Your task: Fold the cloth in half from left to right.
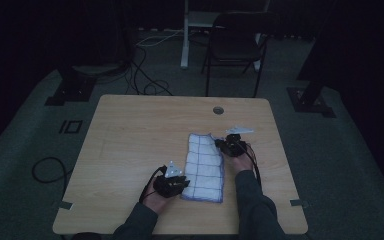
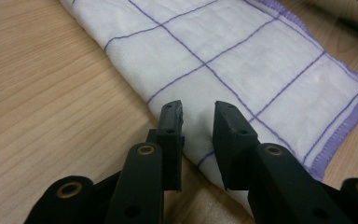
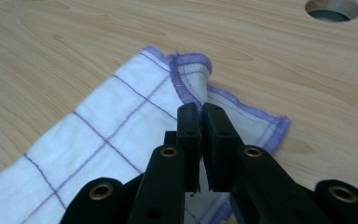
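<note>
I am working one white cloth [image 1: 204, 167] with thin purple grid lines and a stitched purple hem, lying folded in a long strip on the right half of the wooden table [image 1: 130, 135]. My right gripper [image 1: 228, 144] is pinching the far hem corner, its two jaws clenched on a raised fold of fabric. My left gripper [image 1: 179, 181] is resting at the cloth's near left edge, jaws parted over the soft weave, gripping nothing. Bare woodgrain is lying open all along the left and far side, giving plenty of room. One round cable hole [image 1: 218, 110] is sitting near the far edge.
</note>
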`<control>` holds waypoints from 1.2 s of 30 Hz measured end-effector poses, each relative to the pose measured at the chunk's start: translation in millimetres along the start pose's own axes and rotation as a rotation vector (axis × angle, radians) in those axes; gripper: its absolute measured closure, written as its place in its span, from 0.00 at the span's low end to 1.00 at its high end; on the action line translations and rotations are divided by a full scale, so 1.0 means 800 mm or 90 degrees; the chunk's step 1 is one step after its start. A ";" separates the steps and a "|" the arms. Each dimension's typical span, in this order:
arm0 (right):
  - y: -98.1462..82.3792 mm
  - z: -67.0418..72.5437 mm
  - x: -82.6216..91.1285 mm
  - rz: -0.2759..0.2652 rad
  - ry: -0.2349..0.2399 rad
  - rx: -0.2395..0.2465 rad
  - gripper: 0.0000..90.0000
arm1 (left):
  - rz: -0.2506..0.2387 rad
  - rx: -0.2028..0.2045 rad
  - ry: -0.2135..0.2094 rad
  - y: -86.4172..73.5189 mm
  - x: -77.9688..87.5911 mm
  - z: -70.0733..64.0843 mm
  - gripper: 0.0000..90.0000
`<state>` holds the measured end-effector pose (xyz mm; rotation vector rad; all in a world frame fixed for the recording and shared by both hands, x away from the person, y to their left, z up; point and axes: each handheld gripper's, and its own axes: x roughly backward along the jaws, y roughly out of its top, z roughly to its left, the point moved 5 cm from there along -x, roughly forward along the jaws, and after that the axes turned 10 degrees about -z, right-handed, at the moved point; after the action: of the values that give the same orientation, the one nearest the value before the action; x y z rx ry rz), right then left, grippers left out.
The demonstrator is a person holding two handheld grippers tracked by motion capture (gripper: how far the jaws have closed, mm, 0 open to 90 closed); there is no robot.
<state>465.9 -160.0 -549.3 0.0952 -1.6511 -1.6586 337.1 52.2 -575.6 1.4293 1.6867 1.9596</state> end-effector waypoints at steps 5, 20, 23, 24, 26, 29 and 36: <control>-0.009 -0.012 0.000 0.005 -0.007 -0.022 0.96 | -0.010 -0.009 0.025 0.022 -0.007 0.010 0.80; -0.024 -0.031 -0.008 0.023 -0.029 -0.035 0.95 | -0.005 -0.010 0.062 0.051 -0.041 0.039 0.79; -0.025 -0.033 -0.009 0.022 -0.031 -0.039 0.94 | -0.005 -0.006 0.067 0.052 -0.043 0.044 0.79; -0.025 -0.034 -0.009 0.022 -0.031 -0.039 0.93 | -0.005 -0.007 0.069 0.052 -0.044 0.046 0.79; -0.025 -0.035 -0.009 0.023 -0.033 -0.040 0.93 | -0.007 -0.001 0.073 0.053 -0.045 0.049 0.79; -0.026 -0.037 -0.009 0.023 -0.035 -0.042 0.92 | -0.005 0.000 0.076 0.054 -0.046 0.053 0.79; -0.026 -0.045 -0.006 0.019 -0.054 -0.053 0.88 | -0.005 0.007 0.085 0.059 -0.050 0.063 0.79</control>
<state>480.2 -189.9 -575.3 -0.0414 -1.6360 -1.7263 414.9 42.8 -562.7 1.3201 1.7569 2.0878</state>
